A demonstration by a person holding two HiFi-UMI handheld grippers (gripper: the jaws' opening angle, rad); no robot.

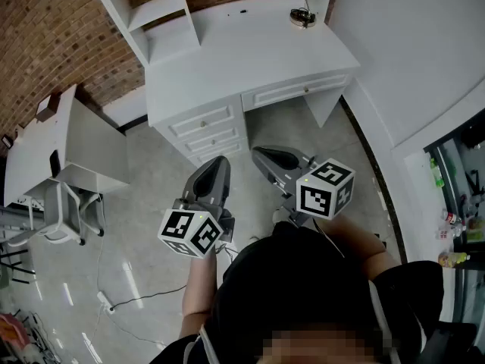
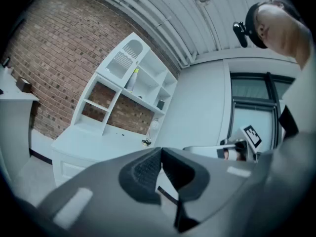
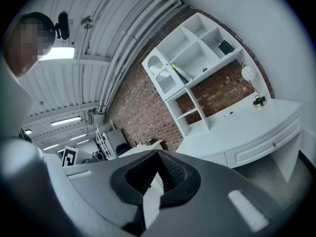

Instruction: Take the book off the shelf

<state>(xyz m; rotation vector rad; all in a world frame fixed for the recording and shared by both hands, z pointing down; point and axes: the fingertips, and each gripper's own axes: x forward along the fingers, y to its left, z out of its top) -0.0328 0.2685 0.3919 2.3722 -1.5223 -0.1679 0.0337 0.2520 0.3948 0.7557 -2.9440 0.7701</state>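
The left gripper (image 2: 159, 151) was level, with its jaws clenched tip to tip and nothing between the pads. The right gripper (image 3: 158, 153) was tilted slightly downward, with its jaws likewise clenched and empty. In the head view, both grippers were side by side above the floor, short of the white desk (image 3: 237, 127) ahead of their tips.

A white shelf unit (image 3: 207, 77) stood on the far end of the desk, against the brick wall (image 3: 143, 112). The book (image 3: 180, 73) appeared as a slim pale item with a yellow-green end. It leaned diagonally in an upper compartment, beside the arched compartment. From the right jaws, it lay well beyond the tips, above them and slightly right. From the left jaws, it lay well beyond the tips, above them and to the left. Neither gripper was touching the shelf unit or the book.

A small dark item (image 3: 225, 47) sat in another upper compartment, farther right of the right jaws than the book.
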